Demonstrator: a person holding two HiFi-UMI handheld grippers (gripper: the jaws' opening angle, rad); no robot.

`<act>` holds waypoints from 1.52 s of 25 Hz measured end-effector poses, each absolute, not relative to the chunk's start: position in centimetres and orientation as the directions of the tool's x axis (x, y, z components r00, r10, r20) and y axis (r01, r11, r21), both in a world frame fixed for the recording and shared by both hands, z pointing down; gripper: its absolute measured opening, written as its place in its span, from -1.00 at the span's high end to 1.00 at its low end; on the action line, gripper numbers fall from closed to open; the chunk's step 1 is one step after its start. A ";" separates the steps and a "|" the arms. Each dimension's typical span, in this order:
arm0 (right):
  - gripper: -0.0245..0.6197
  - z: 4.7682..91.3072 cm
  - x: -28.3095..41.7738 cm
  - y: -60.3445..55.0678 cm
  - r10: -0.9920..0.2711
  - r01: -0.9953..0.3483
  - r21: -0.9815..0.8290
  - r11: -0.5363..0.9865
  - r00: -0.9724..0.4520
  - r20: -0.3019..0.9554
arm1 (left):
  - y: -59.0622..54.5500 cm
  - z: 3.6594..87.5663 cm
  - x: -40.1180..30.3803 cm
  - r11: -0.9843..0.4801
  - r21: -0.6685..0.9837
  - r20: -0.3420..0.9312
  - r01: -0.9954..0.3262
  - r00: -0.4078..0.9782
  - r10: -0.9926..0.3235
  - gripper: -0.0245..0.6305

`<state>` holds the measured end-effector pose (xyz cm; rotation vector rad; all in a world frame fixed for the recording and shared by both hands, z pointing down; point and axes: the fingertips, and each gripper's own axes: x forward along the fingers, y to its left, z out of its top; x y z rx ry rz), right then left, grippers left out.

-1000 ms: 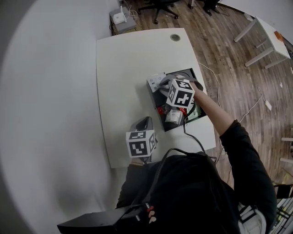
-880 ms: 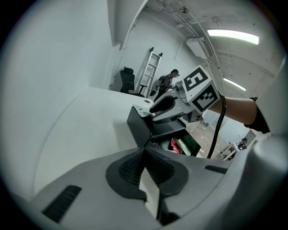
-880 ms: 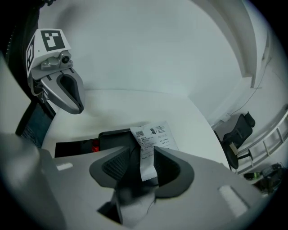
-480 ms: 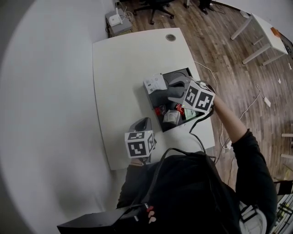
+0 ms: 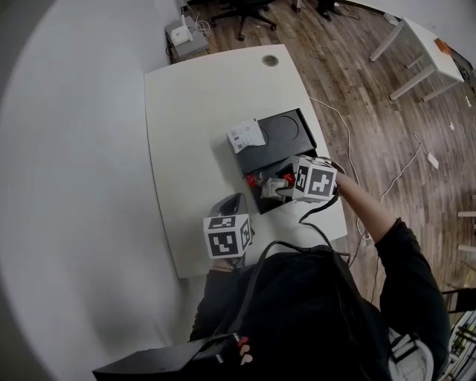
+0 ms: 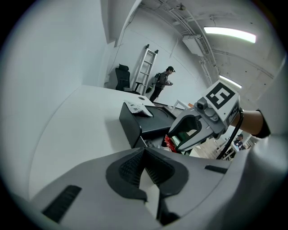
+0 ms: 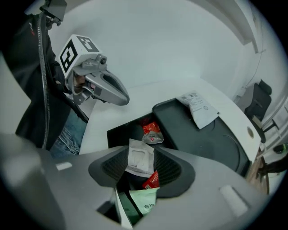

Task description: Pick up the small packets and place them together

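Note:
A black box stands on the white table (image 5: 193,111), with its lid (image 5: 286,130) beside the open tray (image 7: 118,130). A white paper packet (image 5: 246,135) lies on the lid's corner. In the tray lie a red packet (image 7: 153,132), a flat white packet (image 7: 140,160), a small red one (image 7: 152,179) and a green one (image 7: 145,200). My right gripper (image 7: 140,155) hangs over the tray; its jaws have just been opening and stand wide, the flat white packet between them and unpressed. My left gripper (image 5: 236,197) rests shut and empty on the table beside the box.
A dark cable (image 5: 320,223) runs from the right gripper across the table's near right corner. A cable grommet (image 5: 269,60) sits at the far edge. Office chairs (image 5: 253,11) and a side table (image 5: 416,45) stand on the wood floor. A person (image 6: 162,83) stands far off by a ladder.
My right gripper has moved off the lid, leaving the white paper packet there, and come toward me over the open tray. The left gripper has stayed put.

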<state>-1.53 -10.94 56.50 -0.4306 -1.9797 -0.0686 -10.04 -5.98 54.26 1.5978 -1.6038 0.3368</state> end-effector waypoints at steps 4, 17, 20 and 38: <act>0.40 58.6 -1.5 -10.2 0.295 0.339 -0.182 0.923 -0.318 0.901 | -5.6 54.4 -9.8 0.154 0.358 0.698 -0.921 0.154 -0.699 0.93; 0.40 62.2 -0.9 -9.5 0.270 0.347 -0.187 0.919 -0.206 0.941 | -5.1 54.6 -10.2 0.169 0.357 0.701 -0.919 0.144 -0.699 0.93; 0.40 62.4 -0.9 -9.5 0.261 0.337 -0.184 0.923 -0.200 0.944 | -5.2 54.5 -10.1 0.168 0.356 0.702 -0.919 0.144 -0.697 0.93; 0.69 60.0 0.1 -9.6 0.287 0.267 -0.222 0.938 -0.236 0.928 | -5.4 54.7 -9.6 0.146 0.351 0.707 -0.925 0.159 -0.689 0.93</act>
